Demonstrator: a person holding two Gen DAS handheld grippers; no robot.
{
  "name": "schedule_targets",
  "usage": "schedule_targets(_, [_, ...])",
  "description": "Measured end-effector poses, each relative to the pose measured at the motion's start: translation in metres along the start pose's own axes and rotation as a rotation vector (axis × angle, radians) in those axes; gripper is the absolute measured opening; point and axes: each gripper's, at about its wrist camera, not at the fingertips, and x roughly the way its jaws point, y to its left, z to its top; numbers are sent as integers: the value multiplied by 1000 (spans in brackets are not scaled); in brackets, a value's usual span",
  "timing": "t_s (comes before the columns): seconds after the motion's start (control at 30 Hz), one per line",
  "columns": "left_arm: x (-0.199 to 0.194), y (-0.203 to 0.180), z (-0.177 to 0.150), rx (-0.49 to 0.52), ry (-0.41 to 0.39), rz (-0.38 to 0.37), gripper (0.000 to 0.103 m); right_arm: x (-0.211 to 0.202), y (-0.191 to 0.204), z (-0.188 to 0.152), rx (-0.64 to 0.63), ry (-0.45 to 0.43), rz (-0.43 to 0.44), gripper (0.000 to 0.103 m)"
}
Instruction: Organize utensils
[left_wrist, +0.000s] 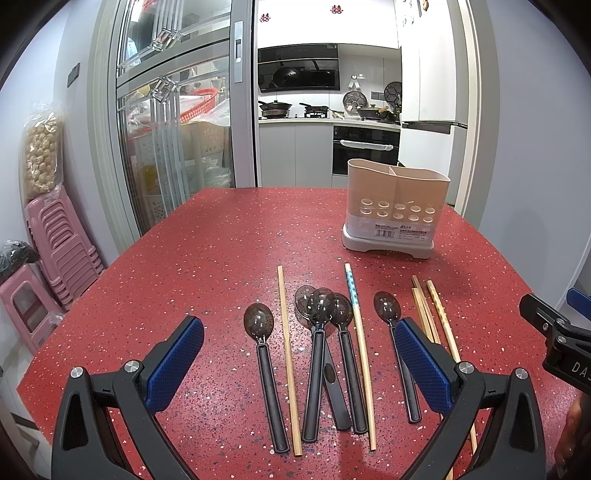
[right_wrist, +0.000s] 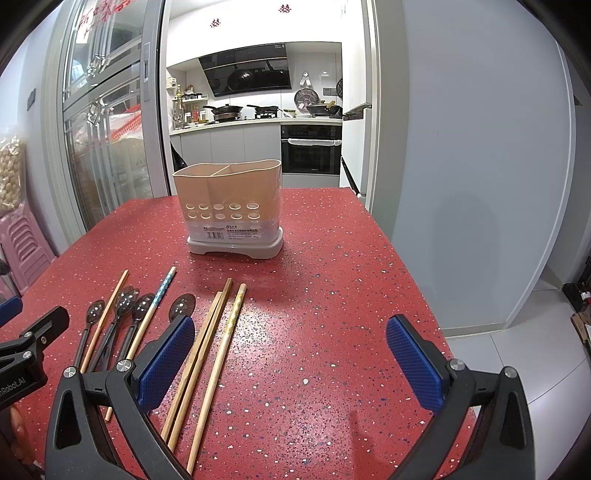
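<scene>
Right wrist view showed bare red speckled tabletop (right_wrist: 332, 295) right of the beige two-compartment plastic utensil holder (right_wrist: 229, 206). Both the right gripper (right_wrist: 291, 354) and left gripper (left_wrist: 299, 354) hovered with jaws wide, empty. Dark plastic spoons (left_wrist: 321, 332) and wooden chopsticks (right_wrist: 207, 354) lay before the holder

A red speckled desk (left_wrist: 207, 258) carries a holder (left_wrist: 397, 206); in front of it lie spoons (left_wrist: 260, 332) and chopsticks (left_wrist: 288, 354).
</scene>
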Motion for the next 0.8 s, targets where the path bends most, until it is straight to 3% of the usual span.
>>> schedule_targets(0.8, [0, -1, 0, 2, 0, 0, 103, 0, 1, 0, 1, 3, 1, 103])
